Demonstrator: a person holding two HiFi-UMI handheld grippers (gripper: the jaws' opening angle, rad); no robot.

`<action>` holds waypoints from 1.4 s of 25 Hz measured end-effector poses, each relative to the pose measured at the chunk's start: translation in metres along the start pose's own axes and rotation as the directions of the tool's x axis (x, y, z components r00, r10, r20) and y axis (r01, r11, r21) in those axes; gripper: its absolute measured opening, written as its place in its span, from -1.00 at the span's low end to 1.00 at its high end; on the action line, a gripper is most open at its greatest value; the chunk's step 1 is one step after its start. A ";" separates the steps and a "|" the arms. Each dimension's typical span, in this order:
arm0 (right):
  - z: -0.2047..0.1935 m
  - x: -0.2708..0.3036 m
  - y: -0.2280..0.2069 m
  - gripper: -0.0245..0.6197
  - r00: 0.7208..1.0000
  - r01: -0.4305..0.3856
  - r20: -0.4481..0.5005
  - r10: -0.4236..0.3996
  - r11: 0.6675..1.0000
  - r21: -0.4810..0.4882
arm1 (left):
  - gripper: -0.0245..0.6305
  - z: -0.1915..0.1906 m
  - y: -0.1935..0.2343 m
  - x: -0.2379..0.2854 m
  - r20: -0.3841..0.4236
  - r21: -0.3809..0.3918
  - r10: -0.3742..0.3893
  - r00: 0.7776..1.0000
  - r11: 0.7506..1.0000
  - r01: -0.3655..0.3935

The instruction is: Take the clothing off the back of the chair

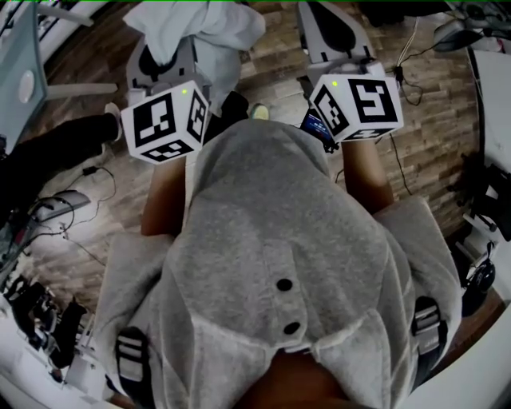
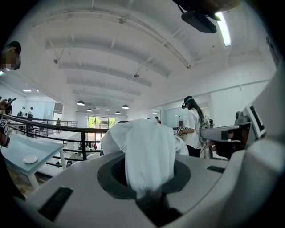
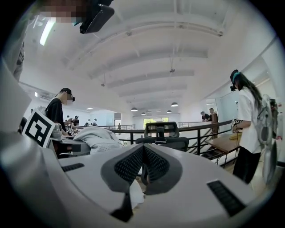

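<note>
A white garment (image 1: 200,28) hangs bunched from my left gripper (image 1: 170,54), which is shut on it. In the left gripper view the white cloth (image 2: 147,156) fills the gap between the jaws and drapes over their tips. My right gripper (image 1: 329,20) is held level beside it, to the right, with its jaws closed together (image 3: 142,153). A scrap of white fabric (image 3: 135,194) shows low at their base; I cannot tell whether it is pinched. In the right gripper view the black office chair (image 3: 162,134) stands ahead with a bare backrest, and the garment (image 3: 95,138) is at its left.
A glass table (image 1: 20,76) stands at the left on the wooden floor (image 1: 435,120). Cables and equipment lie along both sides. A black railing (image 3: 205,129) runs behind the chair. A person in white (image 3: 249,116) stands at the right, another (image 3: 58,111) at the left.
</note>
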State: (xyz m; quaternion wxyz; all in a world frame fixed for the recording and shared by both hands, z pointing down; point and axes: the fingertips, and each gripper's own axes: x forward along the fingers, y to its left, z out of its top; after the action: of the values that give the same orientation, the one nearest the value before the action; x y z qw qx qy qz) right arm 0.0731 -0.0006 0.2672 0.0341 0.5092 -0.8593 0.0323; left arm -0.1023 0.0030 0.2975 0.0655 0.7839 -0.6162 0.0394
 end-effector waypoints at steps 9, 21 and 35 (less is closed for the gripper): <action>-0.007 -0.019 -0.010 -0.89 1.000 0.023 0.006 -0.023 1.000 0.013 | -0.63 0.007 -0.021 -0.007 0.017 0.020 -0.026 1.000 0.999 0.026; -0.009 -0.013 0.005 -0.89 0.997 0.060 -0.040 -0.060 0.998 -0.009 | -0.63 0.017 -0.006 -0.009 0.024 0.011 -0.072 0.997 0.997 0.072; -0.008 -0.007 0.006 -0.89 0.998 0.052 -0.044 -0.053 0.998 -0.032 | -0.63 0.020 0.001 -0.007 0.033 0.009 -0.065 0.997 0.998 0.065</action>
State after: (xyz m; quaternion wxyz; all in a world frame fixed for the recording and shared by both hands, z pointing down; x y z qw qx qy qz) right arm 0.0716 0.0092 0.2749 0.0620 0.5303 -0.8450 0.0296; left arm -0.1054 0.0063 0.2764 0.0535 0.8042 -0.5913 0.0267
